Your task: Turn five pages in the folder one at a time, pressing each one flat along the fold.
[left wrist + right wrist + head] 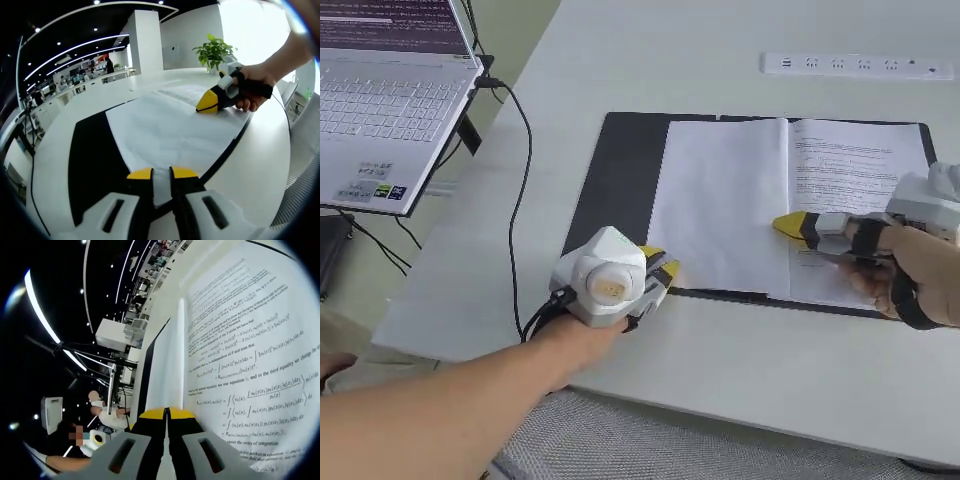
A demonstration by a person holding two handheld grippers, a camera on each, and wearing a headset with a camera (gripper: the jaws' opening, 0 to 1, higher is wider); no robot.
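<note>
A black folder (pixel 620 170) lies open on the white table. A turned page (pixel 720 200) lies blank side up on its left half, beside a printed page (pixel 855 170) on the right. My left gripper (pixel 662 268) sits at the turned page's (pixel 165 130) near left corner. Its yellow fingertips (pixel 140 174) stand a narrow gap apart, and paper shows through the gap. My right gripper (pixel 788 225) points left with its tips at the fold. In the right gripper view it (pixel 167 413) is shut with nothing held, low over the seam beside the printed page (pixel 240 350).
An open laptop (pixel 390 90) stands at the table's far left, with a black cable (pixel 525 150) trailing past the folder's left edge. A white power strip (pixel 855 66) lies behind the folder. The table's front edge (pixel 720 420) runs close below the folder.
</note>
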